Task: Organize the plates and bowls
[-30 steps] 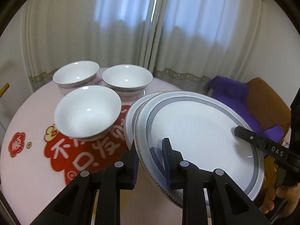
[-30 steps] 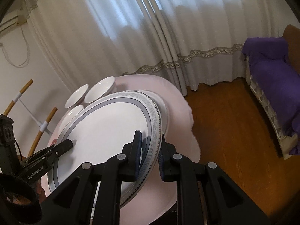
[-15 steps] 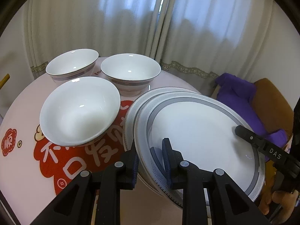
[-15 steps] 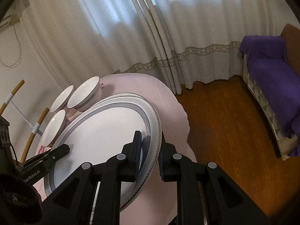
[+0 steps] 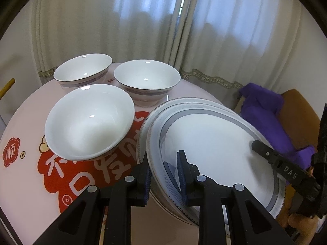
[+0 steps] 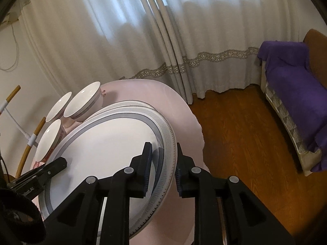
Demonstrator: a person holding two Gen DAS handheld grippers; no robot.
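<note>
A large white plate with a grey patterned rim lies just above or on a second like plate on the round pink table. My left gripper is shut on its near rim. My right gripper straddles the opposite rim, jaws slightly apart from it. The right gripper's finger shows in the left wrist view. Three white bowls stand left of the plates: near, far left, far right.
A red printed mat lies under the near bowl. White curtains hang behind the table. A purple-covered sofa stands right, across a wooden floor. Wooden sticks lean at the table's left.
The plate has come lower and closer to the plate beneath, towards the bowls. The right gripper's jaws have opened slightly around the rim.
</note>
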